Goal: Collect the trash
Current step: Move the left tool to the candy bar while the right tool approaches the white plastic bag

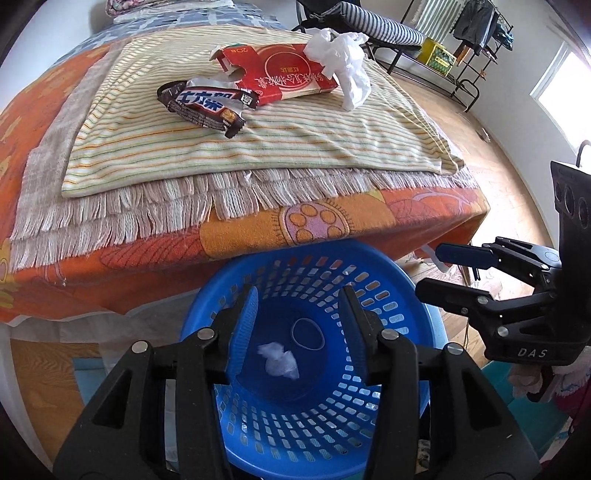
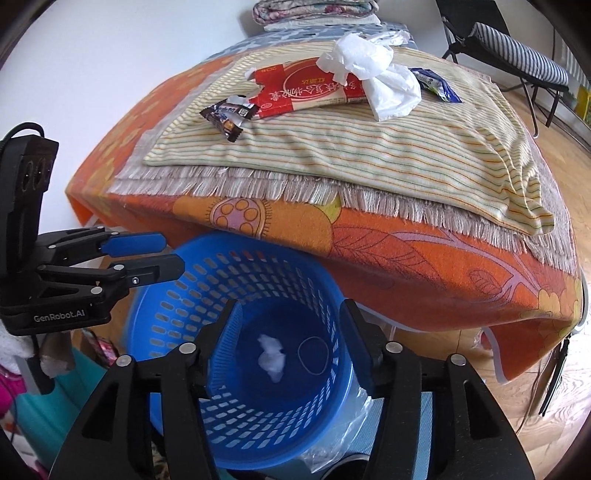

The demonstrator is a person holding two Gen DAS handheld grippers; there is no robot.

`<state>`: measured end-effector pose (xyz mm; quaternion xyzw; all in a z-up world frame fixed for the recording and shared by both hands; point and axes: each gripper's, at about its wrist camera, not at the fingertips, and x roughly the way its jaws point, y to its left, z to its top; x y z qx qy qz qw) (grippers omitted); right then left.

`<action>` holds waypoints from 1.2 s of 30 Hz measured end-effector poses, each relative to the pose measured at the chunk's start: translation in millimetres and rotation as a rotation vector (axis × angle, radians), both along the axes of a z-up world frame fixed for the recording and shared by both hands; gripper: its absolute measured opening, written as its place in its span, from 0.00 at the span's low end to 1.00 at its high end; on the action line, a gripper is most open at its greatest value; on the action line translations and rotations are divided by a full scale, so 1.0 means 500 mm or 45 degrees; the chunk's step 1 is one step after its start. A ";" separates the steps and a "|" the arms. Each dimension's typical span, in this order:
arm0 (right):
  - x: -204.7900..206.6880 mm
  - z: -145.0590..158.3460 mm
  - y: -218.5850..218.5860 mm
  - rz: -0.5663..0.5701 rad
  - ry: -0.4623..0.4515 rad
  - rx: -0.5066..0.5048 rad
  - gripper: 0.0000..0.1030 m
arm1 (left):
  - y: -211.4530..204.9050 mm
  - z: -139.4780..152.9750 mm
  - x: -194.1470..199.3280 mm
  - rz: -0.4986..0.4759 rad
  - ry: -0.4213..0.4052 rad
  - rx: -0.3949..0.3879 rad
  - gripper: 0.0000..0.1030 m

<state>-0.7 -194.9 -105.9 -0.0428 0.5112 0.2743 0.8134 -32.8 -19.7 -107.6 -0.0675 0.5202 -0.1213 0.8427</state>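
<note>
A blue mesh basket (image 1: 391, 295) (image 2: 177, 314) stands on the floor against the table's front edge, with a crumpled white wad (image 1: 279, 360) (image 2: 271, 358) at its bottom. On the striped towel lie a brown candy wrapper (image 1: 207, 107) (image 2: 229, 116), a red box (image 1: 284, 75) (image 2: 306, 90), a crumpled white plastic bag (image 1: 343, 62) (image 2: 373, 70) and a blue wrapper (image 2: 436, 85). My left gripper (image 1: 299, 332) (image 2: 162, 254) is open and empty above the basket. My right gripper (image 2: 291, 343) (image 1: 428, 269) is open and empty above the basket too.
The table carries an orange patterned cloth (image 1: 332, 221) (image 2: 406, 251) and a fringed mat (image 1: 155, 199) under the towel. A striped chair (image 1: 376, 26) (image 2: 517, 48) and a rack (image 1: 472, 44) stand behind. Folded fabric (image 2: 314, 11) lies at the far end. A wood floor (image 1: 506, 177) runs on the right.
</note>
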 end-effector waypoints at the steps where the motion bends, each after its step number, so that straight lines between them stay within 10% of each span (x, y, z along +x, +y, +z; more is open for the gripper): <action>1: 0.002 0.002 -0.001 -0.006 -0.007 0.002 0.59 | 0.000 0.002 0.004 0.006 -0.003 0.003 0.53; 36: 0.294 0.148 0.015 -0.282 -0.336 0.143 0.76 | 0.120 0.063 0.237 0.300 -0.095 -0.129 0.71</action>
